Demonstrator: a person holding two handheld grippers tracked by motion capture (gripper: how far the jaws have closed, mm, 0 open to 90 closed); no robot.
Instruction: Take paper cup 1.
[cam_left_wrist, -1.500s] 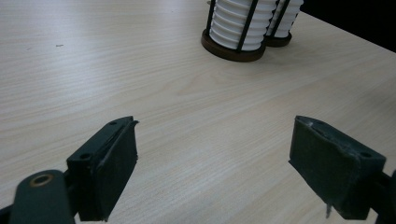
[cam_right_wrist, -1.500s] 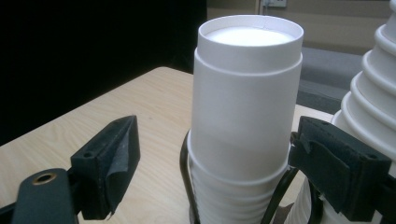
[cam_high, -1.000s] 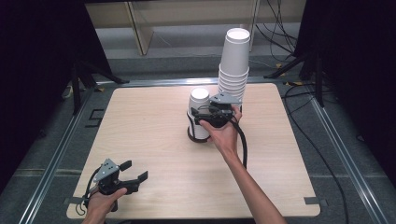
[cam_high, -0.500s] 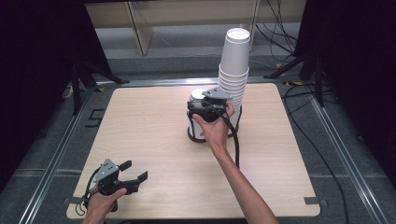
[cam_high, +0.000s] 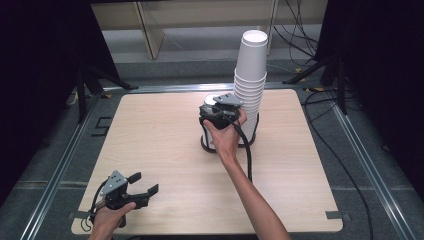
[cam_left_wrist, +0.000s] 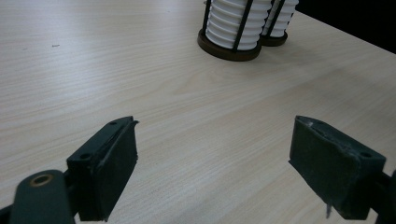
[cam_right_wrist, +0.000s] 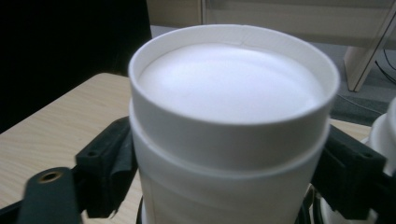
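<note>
The upside-down white paper cup (cam_right_wrist: 231, 121) tops a short stack in a black wire holder (cam_high: 206, 145) mid-table, its long axis vertical, base upward. The right gripper view shows both pads of the right gripper (cam_right_wrist: 229, 163) clamped on its sides; the high view hides this grip behind the hand. Beside it rises the tall cup stack (cam_high: 250, 75). The left gripper (cam_high: 142, 183) rests near the table's (cam_high: 150, 130) front edge, jaws spread apart, holding nothing.

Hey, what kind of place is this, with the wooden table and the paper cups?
Probably a lab or recording studio: a bare wooden table on a metal-framed platform, black curtains around it, and loose cables on the floor behind.
</note>
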